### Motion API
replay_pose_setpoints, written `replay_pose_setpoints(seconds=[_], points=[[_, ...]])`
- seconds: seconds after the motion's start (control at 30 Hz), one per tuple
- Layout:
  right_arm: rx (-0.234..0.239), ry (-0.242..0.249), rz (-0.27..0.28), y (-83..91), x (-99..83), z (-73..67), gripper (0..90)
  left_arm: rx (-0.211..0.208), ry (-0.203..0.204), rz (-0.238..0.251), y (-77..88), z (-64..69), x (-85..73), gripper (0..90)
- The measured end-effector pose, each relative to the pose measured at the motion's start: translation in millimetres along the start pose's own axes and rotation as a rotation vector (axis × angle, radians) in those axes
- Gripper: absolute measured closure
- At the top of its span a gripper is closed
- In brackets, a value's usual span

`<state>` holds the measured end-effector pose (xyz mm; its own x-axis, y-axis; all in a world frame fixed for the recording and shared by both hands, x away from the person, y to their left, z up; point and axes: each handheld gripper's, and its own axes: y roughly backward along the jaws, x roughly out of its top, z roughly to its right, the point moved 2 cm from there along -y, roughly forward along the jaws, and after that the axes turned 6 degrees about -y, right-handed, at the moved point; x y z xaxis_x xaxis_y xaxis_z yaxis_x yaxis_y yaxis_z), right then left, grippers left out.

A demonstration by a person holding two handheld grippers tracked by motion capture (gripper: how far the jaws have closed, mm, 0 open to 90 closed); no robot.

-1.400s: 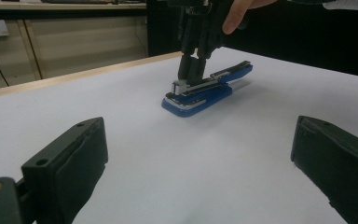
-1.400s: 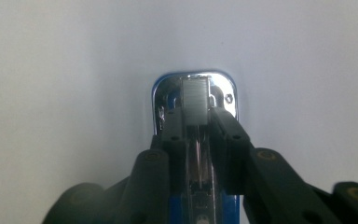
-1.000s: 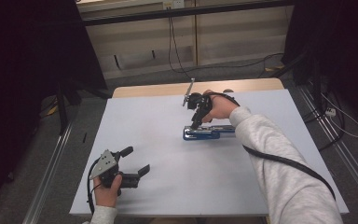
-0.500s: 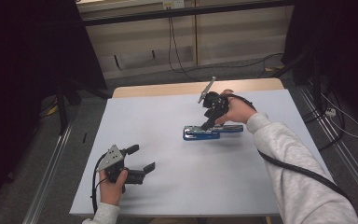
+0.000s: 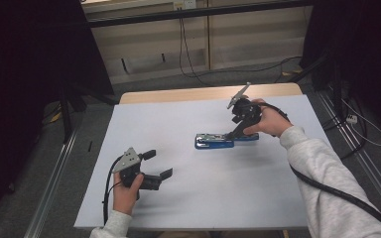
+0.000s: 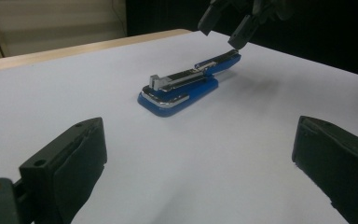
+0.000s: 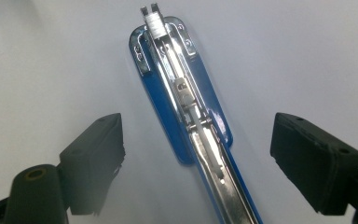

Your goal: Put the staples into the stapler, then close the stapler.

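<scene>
stapler — rear cut off, bottom edge | jaw bases — cropped

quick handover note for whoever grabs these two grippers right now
Left gripper: open, holding nothing, low over the near-left of the white table.
Right gripper: open, directly above the blue stapler, its fingers either side and not touching.
Stapler: mid-table, lying opened out flat, metal staple channel exposed.
Done: stapler open.
Left: probably closing or reloading it; no staples visible.

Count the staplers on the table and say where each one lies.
1. The blue stapler lies opened out on the white table, right of centre, just below the right gripper; the left gripper is well apart.
</scene>
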<state>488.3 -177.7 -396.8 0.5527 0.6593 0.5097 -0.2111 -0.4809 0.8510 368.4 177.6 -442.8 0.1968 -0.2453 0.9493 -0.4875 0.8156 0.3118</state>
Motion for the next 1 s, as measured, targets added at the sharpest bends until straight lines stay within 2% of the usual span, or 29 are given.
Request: replay_pose_setpoints(seconds=[0.13, 0.4, 0.53, 0.67, 0.77, 0.83, 1.0], points=[[-0.008, -0.023, 0.005, 5.9, -10.2, 0.5, 13.3, -0.004, 0.006, -0.015, -7.3, -2.1, 2.7, 3.0], [-0.025, -0.038, 0.032, 16.1, -23.3, 3.5, 12.7, 0.001, 0.011, -0.047, -21.4, -6.0, 6.1, 3.0], [-0.036, -0.045, 0.03, 16.4, -29.6, 5.7, 12.2, 0.014, 0.029, -0.059, -26.5, -9.0, 8.4, 3.0], [-0.042, -0.056, 0.051, 16.9, -34.5, 6.6, 12.1, 0.018, 0.039, -0.047, -31.5, -12.9, 10.2, 3.0], [-0.043, -0.052, 0.054, 16.3, -39.2, 6.9, 12.1, 0.026, 0.018, -0.07, -36.1, -14.7, 12.4, 3.1], [-0.055, -0.049, 0.051, 16.1, -43.2, 8.1, 12.1, 0.014, 0.03, -0.068, -39.8, -15.3, 14.3, 3.0], [-0.057, -0.089, 0.067, 18.0, -53.4, 12.2, 12.1, 0.011, 0.043, -0.082, -50.2, -18.8, 13.8, 3.1]])
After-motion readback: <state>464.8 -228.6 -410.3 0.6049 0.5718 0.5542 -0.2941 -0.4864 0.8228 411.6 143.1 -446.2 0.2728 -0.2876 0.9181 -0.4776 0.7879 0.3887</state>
